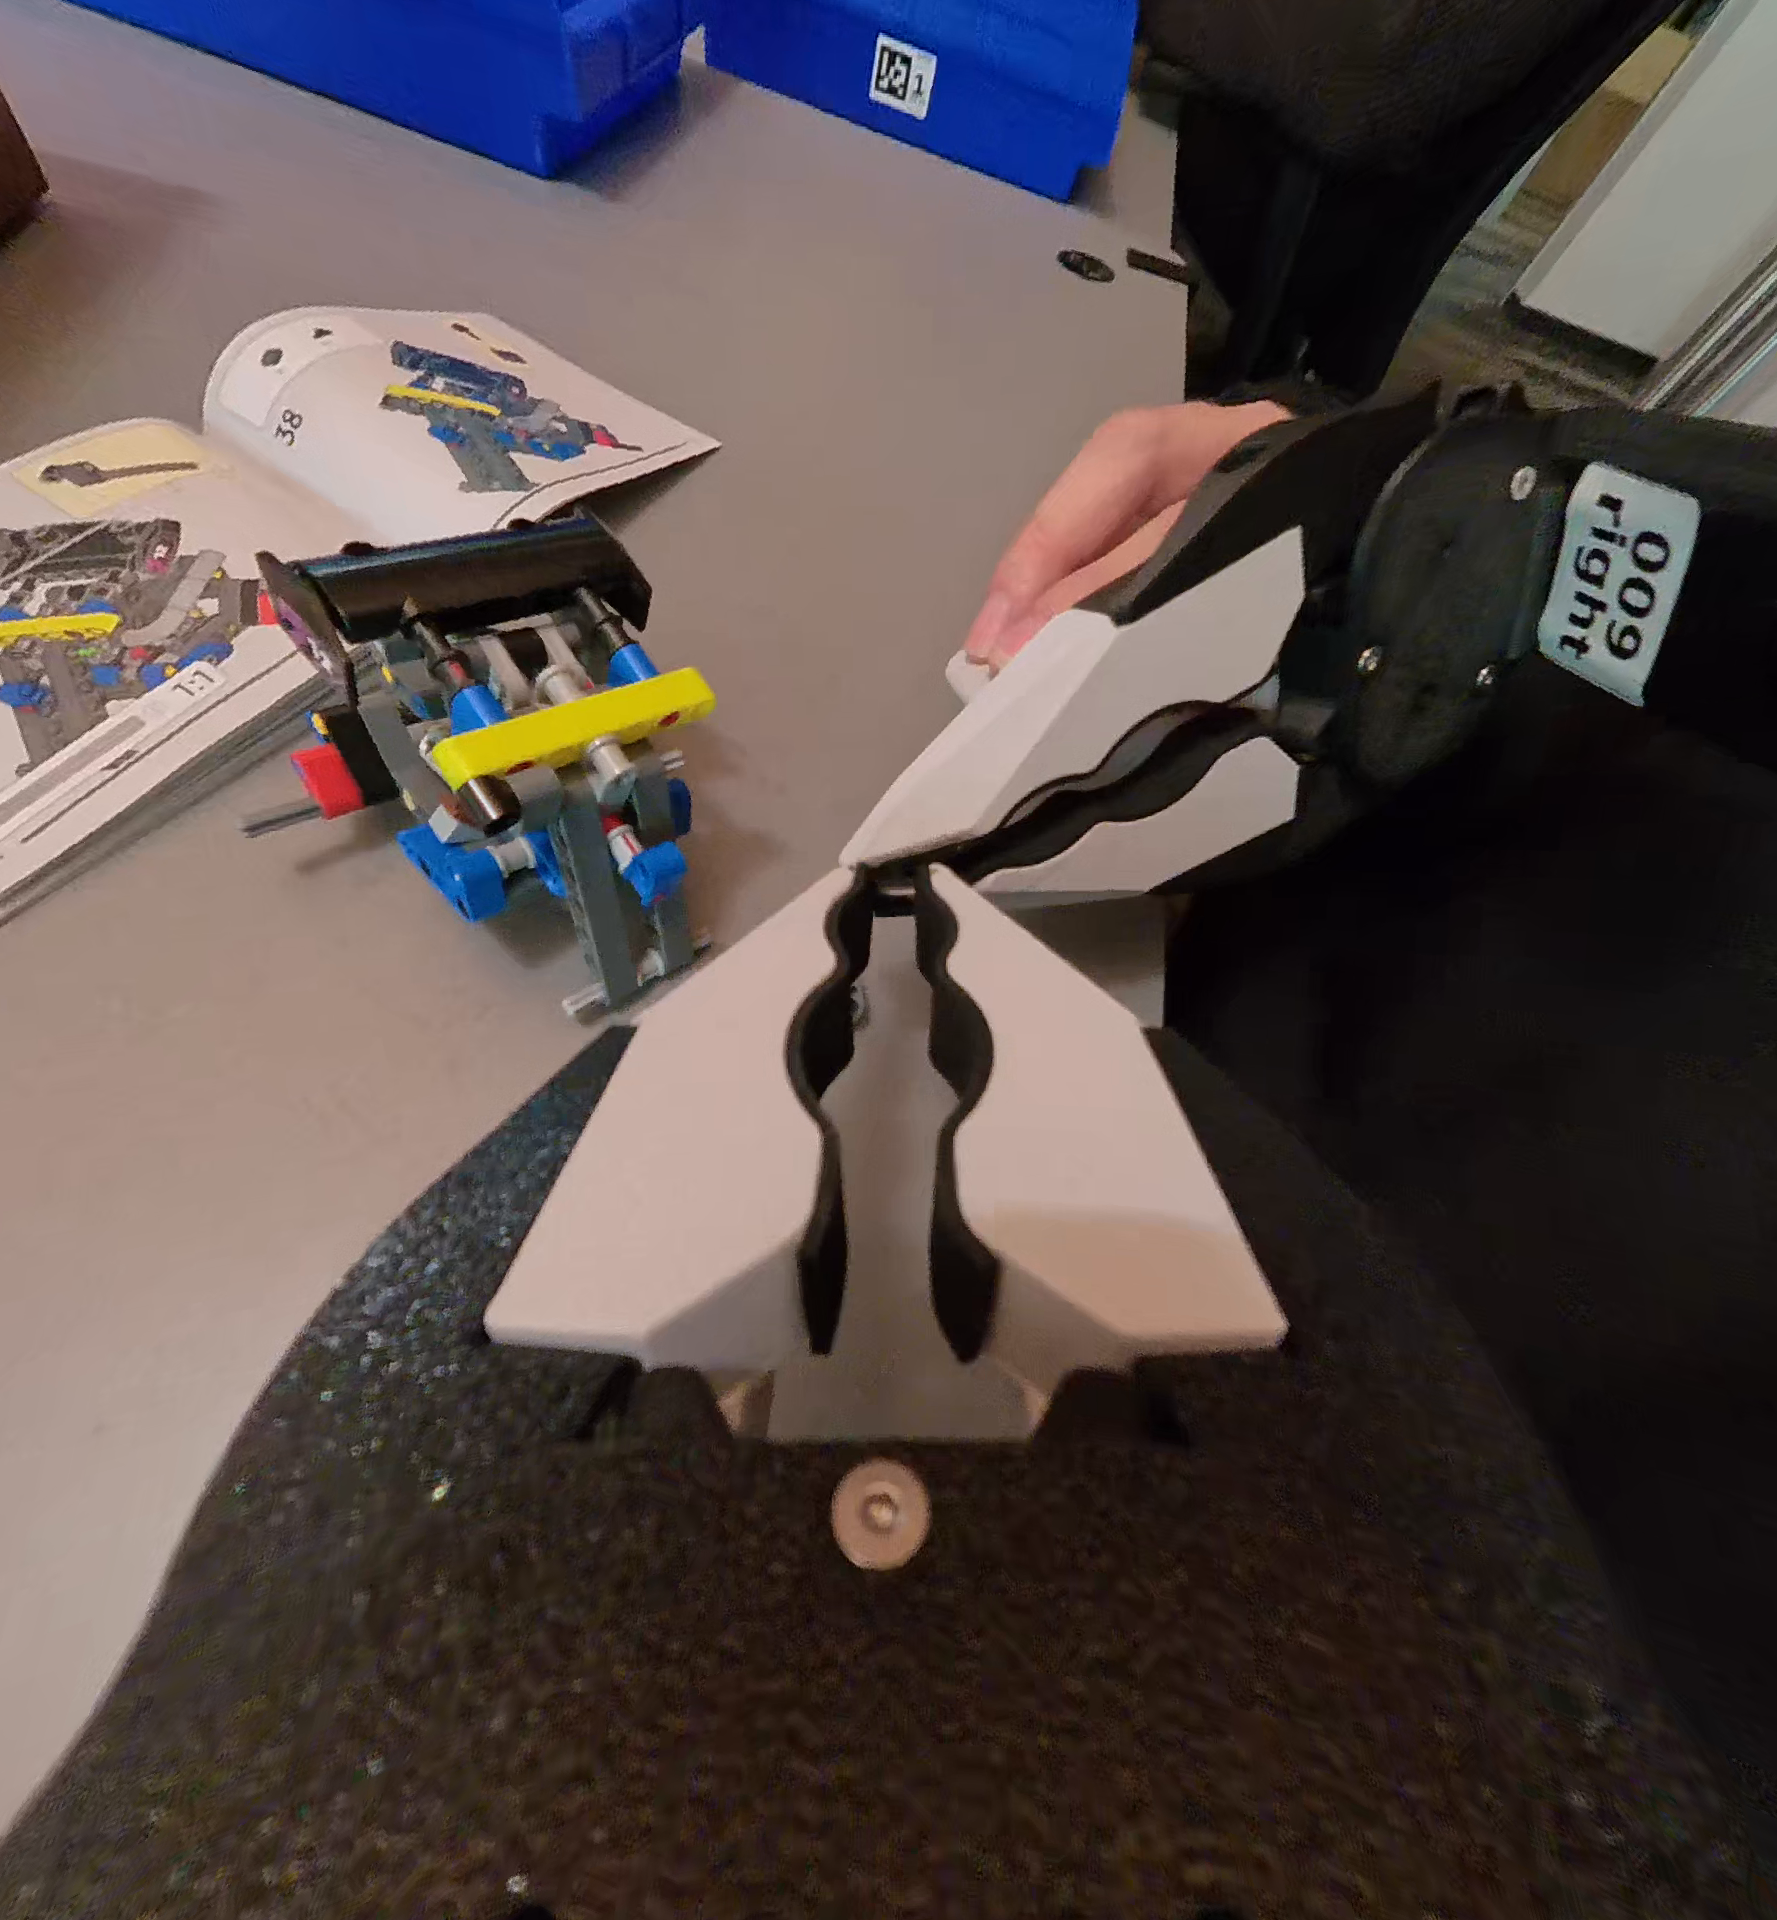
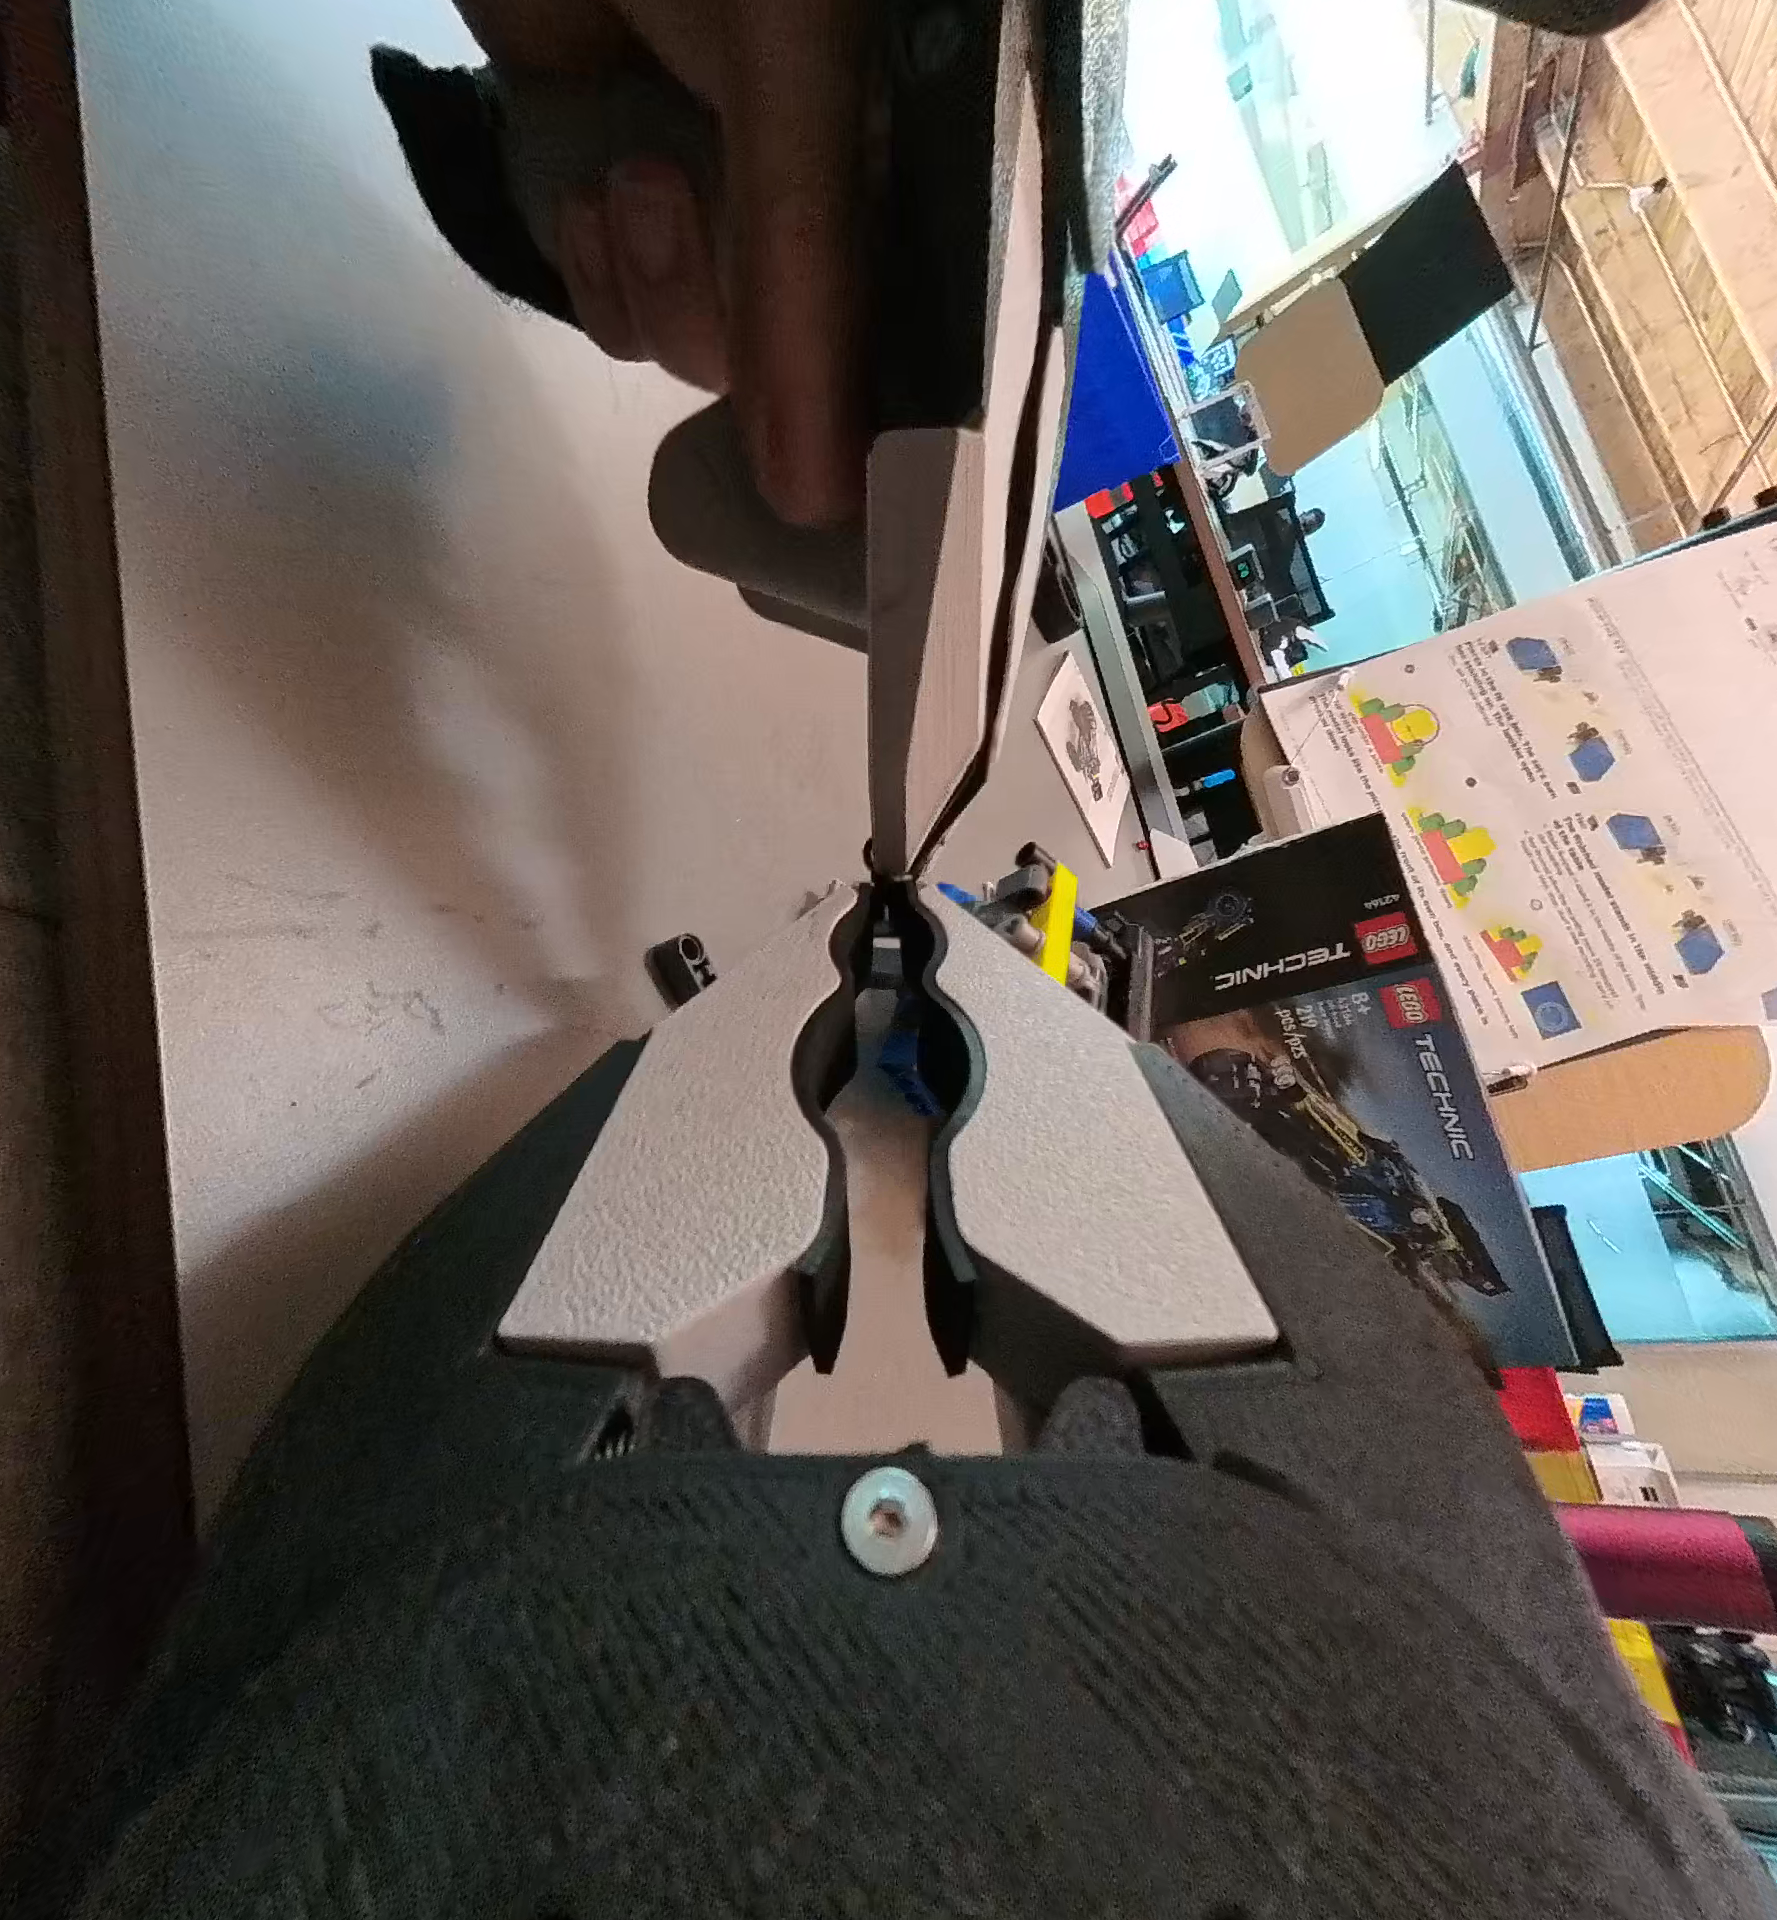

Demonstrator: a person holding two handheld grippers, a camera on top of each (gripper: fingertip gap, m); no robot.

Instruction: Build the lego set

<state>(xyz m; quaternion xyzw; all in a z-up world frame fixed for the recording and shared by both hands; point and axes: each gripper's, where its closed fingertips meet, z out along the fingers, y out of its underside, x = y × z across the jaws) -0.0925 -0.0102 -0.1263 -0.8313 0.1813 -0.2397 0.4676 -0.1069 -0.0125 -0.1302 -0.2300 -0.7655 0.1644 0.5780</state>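
Brick model (image 1: 510, 727) sits on worktop (image 1: 863, 343) left of both tongs; left tongs (image 1: 889, 883) and right tongs (image 2: 889, 894) tip-to-tip, nipping one small dark part (image 1: 894, 896).

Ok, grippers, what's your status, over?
Left gripper and right gripper tip to tip, fingers nearly closed. Small dark piece at the tips. Brick model beside them on the table, untouched.
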